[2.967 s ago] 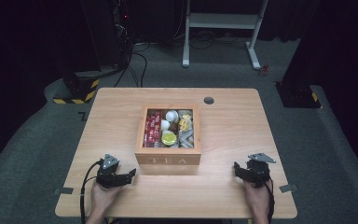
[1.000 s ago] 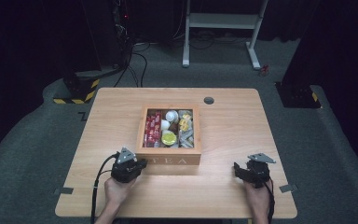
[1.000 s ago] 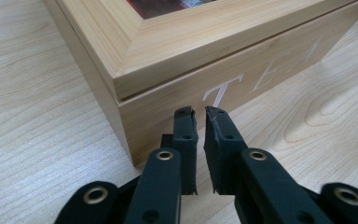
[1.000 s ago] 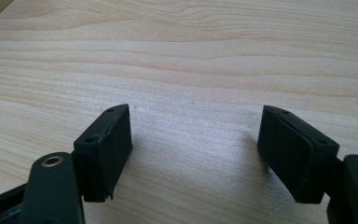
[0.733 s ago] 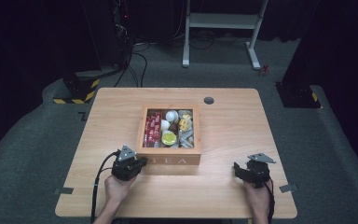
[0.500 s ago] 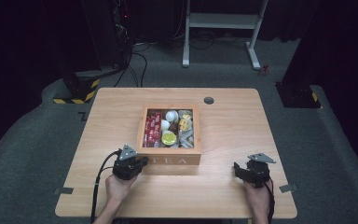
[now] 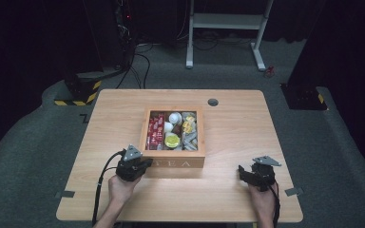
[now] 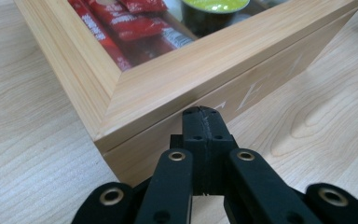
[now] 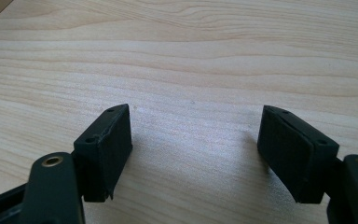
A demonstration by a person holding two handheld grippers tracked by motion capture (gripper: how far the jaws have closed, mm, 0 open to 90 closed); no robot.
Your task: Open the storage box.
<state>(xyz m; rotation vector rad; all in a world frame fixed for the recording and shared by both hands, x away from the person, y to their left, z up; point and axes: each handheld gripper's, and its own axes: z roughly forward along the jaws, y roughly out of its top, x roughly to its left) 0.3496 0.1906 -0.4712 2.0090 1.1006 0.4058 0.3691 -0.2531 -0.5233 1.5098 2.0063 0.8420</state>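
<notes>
High view: we hold the left gripper (image 7: 145, 163) at the near left corner of the square light-wood tea box (image 7: 175, 159), which sits at the middle of the pale wooden table (image 7: 123, 109). In the left gripper view, its two black jaws are pressed together with nothing between them, and their tips (image 8: 204, 112) lie against the box's front wall just below the mitred corner of the lid frame (image 8: 135, 79); white lettering shows faintly on that wall to the right of the tips. Through the frame we see red sachets (image 8: 116, 28) in the left compartment and a round capsule with a yellow-green lid (image 8: 213, 5) beside them. From above, the box also holds white round capsules (image 7: 174, 118) at the centre and pale wrapped packets (image 7: 189, 133) on the right. Farther right, well apart from the box, we hold the right gripper (image 7: 243, 172) low over bare table near the front edge. In the right gripper view, its jaws stand spread wide, with only wood grain between them.
</notes>
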